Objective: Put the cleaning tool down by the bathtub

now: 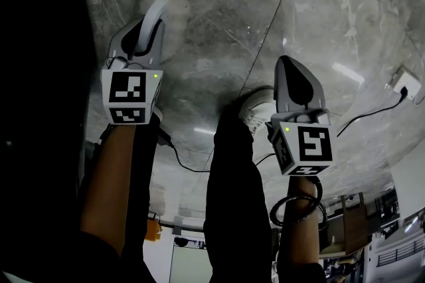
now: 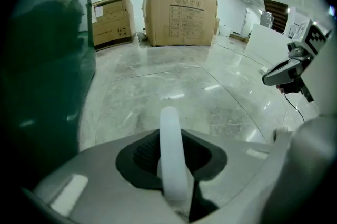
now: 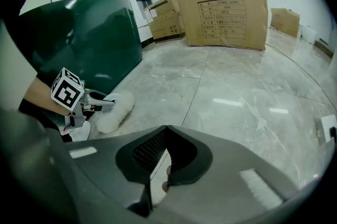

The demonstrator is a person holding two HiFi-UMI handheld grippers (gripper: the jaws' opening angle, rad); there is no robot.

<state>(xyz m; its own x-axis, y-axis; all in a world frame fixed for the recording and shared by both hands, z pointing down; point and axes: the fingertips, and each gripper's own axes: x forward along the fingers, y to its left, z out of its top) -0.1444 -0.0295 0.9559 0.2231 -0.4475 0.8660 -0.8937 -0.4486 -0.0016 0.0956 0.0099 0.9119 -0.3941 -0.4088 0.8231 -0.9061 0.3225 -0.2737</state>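
The left hand-held gripper [image 2: 174,165] is closed on the white handle of the cleaning tool [image 3: 113,110], whose fluffy head is low at the grey surface [image 3: 237,86] just beside the dark green bathtub [image 3: 79,44], while the right hand-held gripper [image 3: 160,165] is closed with nothing inside.

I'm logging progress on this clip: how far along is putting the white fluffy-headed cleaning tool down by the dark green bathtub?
Done: the tool's fluffy white head is low beside the dark green bathtub. In hand: the left gripper is shut on its white plastic handle; the right gripper is shut, empty. Left: rest it on the grey marble floor and let go.
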